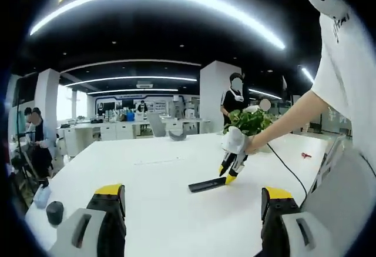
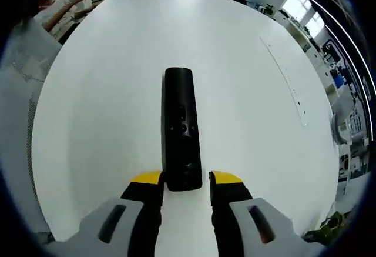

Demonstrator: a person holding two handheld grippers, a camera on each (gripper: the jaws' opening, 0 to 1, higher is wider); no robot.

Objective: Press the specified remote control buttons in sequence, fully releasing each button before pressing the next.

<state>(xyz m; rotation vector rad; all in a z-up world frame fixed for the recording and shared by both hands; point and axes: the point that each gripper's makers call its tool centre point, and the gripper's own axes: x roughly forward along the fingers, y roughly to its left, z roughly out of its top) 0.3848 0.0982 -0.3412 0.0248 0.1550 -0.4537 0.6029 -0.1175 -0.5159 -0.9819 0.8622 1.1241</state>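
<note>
Left gripper view: left gripper (image 1: 192, 205) hung back, fingers wide apart, empty, remote control (image 1: 207, 184) lying on the white bench (image 1: 147, 180). Right gripper view: right gripper (image 2: 185, 180) straddled the remote's near end, fingers apart; a skewed press could shove it sideways

Black remote control (image 2: 181, 130), long slim bar, lies flat face-up on white table (image 2: 100, 92). In right gripper view it runs lengthwise away from the camera, near end between the 2 yellow-tipped jaws, far end pointing across the table. A small button cluster sits around mid-body; labels too small to read. In left gripper view the remote control (image 1: 207, 184) lies at an angle, mid-table.
</note>
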